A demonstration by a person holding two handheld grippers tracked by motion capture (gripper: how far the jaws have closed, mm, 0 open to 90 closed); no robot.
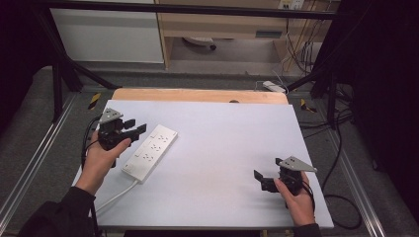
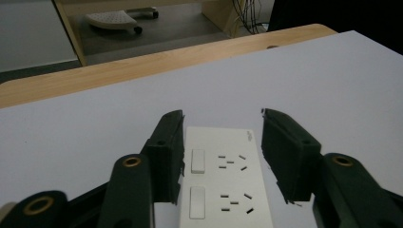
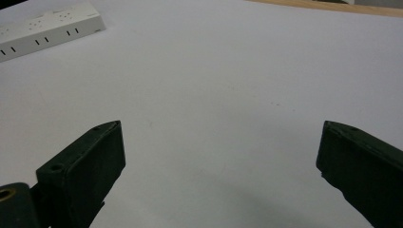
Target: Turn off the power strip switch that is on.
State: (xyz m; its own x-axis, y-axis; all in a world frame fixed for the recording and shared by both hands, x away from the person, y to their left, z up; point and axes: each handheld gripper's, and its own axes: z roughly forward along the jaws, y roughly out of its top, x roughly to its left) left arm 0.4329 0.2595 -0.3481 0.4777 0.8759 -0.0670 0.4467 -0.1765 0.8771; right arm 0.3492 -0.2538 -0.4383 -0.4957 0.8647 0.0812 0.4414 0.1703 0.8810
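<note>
A white power strip (image 1: 149,152) with several sockets and switches lies slantwise on the left of the white tabletop (image 1: 227,133). Its white cord (image 1: 116,195) runs off toward the near left edge. My left gripper (image 1: 136,126) is open beside the strip's far end. In the left gripper view the strip (image 2: 223,185) lies between and below the open jaws of the left gripper (image 2: 221,114), with a gap on the right side. My right gripper (image 1: 267,170) is held open low over the bare near right of the table. The right gripper (image 3: 222,126) has wide jaws with nothing between them, and the strip (image 3: 47,28) lies far off.
A wooden table edge (image 1: 197,95) shows beyond the white top. Black frame posts (image 1: 57,84) stand at the far corners, and cables (image 1: 341,197) trail on the grey floor at the right. A cabinet and shelving (image 1: 217,29) stand behind the table.
</note>
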